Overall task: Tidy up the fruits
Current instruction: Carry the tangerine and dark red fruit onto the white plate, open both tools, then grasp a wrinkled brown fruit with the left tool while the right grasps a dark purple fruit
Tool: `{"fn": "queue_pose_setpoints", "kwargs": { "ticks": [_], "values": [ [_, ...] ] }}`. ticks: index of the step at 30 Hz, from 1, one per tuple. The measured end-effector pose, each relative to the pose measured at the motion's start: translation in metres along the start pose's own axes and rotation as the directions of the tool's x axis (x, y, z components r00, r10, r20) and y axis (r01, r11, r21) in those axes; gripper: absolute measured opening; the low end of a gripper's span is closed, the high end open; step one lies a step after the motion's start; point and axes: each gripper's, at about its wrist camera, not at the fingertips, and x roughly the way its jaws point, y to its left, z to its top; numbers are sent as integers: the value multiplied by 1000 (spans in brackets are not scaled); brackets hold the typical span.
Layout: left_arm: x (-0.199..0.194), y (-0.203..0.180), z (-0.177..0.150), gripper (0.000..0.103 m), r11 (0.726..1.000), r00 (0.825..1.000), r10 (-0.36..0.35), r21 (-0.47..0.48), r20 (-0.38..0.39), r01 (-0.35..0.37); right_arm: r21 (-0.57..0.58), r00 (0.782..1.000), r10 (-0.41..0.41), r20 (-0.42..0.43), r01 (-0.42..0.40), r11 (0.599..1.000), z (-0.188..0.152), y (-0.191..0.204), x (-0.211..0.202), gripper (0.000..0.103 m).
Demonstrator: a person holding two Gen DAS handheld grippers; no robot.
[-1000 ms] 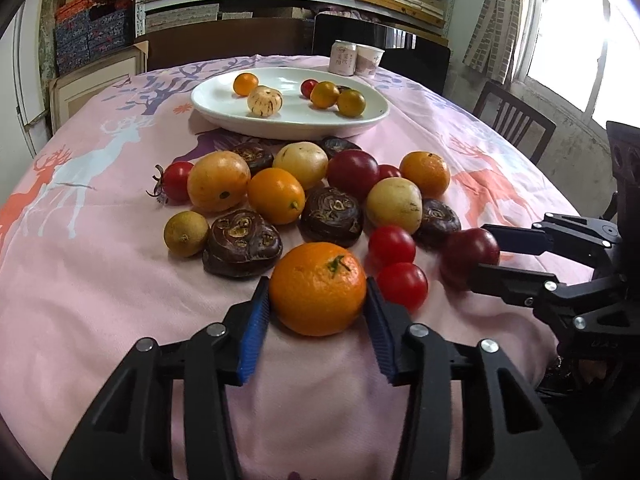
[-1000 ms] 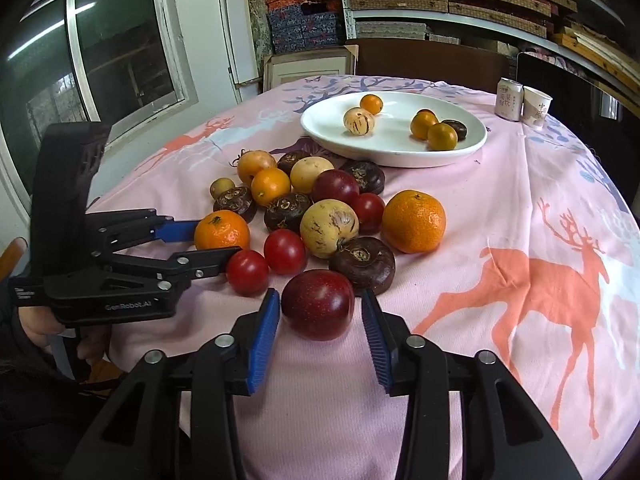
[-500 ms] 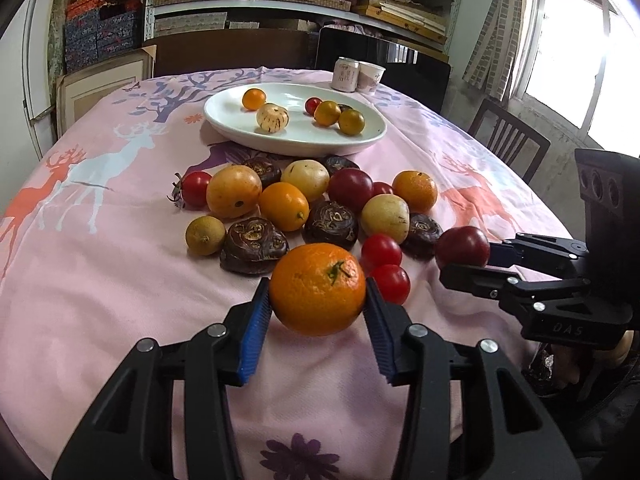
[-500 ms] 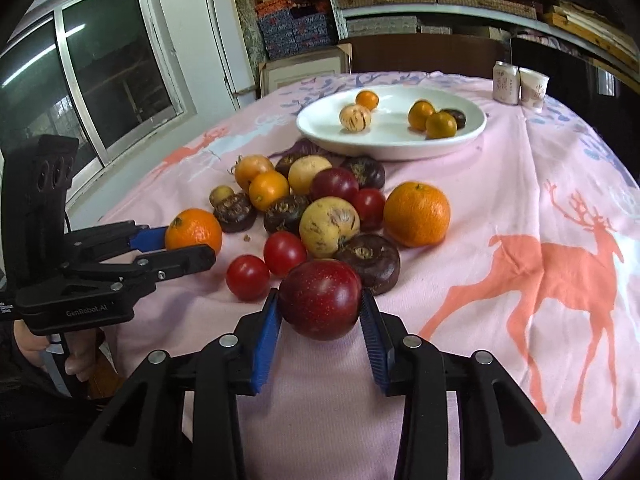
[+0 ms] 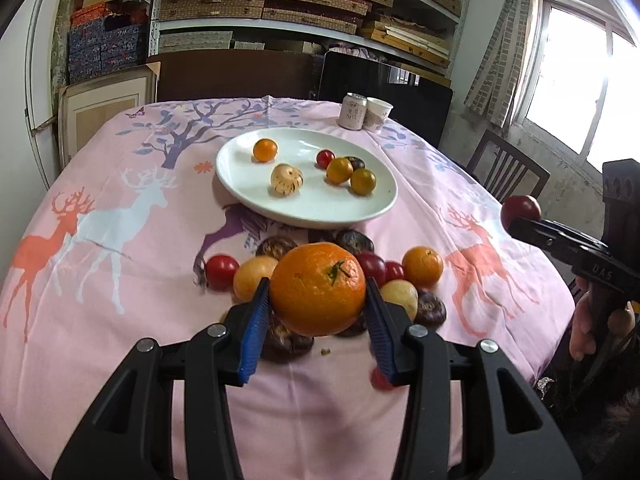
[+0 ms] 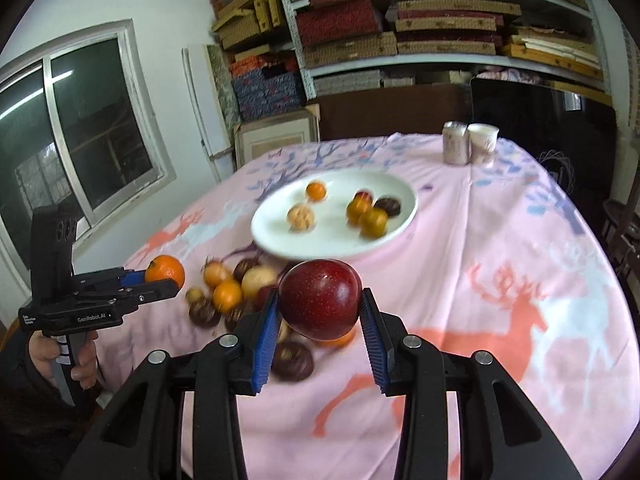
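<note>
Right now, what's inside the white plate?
The white plate holds a small orange, a striped pale fruit, a red tomato, two yellow-orange fruits and a half-hidden dark fruit.

blurred: plate fruit (image 6: 301, 218) | hidden: dark fruit (image 5: 286, 342) behind orange (image 5: 318, 288)

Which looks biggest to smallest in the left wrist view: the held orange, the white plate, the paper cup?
1. white plate
2. orange, though it is nearest the camera, so it looks enlarged
3. paper cup, farthest away
</note>
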Motion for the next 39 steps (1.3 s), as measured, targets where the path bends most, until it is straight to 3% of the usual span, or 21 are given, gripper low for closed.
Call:
{"fn": "queue_pose_setpoints", "kwargs": {
  "ticks": [5, 11, 16, 21, 22, 23, 24, 25, 30, 35, 39],
  "values": [
    [34, 21, 63, 45, 999, 1000, 17, -31, 6, -17, 21, 999, 45, 3, -45, 999, 60, -18, 29, 40],
    [110, 44, 114, 45, 995, 997, 46, -85, -69, -52, -7, 991, 93, -93, -94, 996, 117, -9, 127, 40],
    [164, 60, 126, 45, 990, 986, 71, -110, -152, -88, 1, 977, 75, -198, -76, 997, 129, -5, 212, 40],
    [183, 73, 125, 45, 984, 981, 70, -148, -179, -97, -15, 972, 54, -229, -59, 998, 127, -6, 248, 42],
    [183, 74, 125, 47, 984, 981, 64, -155, -183, -93, -16, 975, 52, -216, -57, 998, 128, -7, 247, 56],
    [180, 75, 126, 58, 983, 982, 52, -164, -180, -82, -12, 980, 45, -195, -48, 999, 130, -8, 242, 67],
    [172, 74, 127, 70, 982, 986, 63, -167, -157, -89, -5, 985, 39, -167, -41, 999, 131, -10, 235, 68],
    [163, 73, 128, 73, 981, 989, 78, -164, -129, -99, -1, 986, 45, -159, -45, 999, 133, -12, 229, 68],
    [107, 57, 116, 76, 987, 997, 61, -143, -50, -67, 60, 989, 72, -126, -65, 996, 125, -22, 178, 68],
    [56, 25, 63, 79, 998, 997, 65, -24, -32, -66, 127, 992, 92, -83, -81, 989, 77, -33, 109, 80],
    [33, 8, 11, 82, 996, 995, 85, 36, -56, -83, 135, 997, 54, -47, -48, 990, 22, -38, 69, 81]
  ]
}}
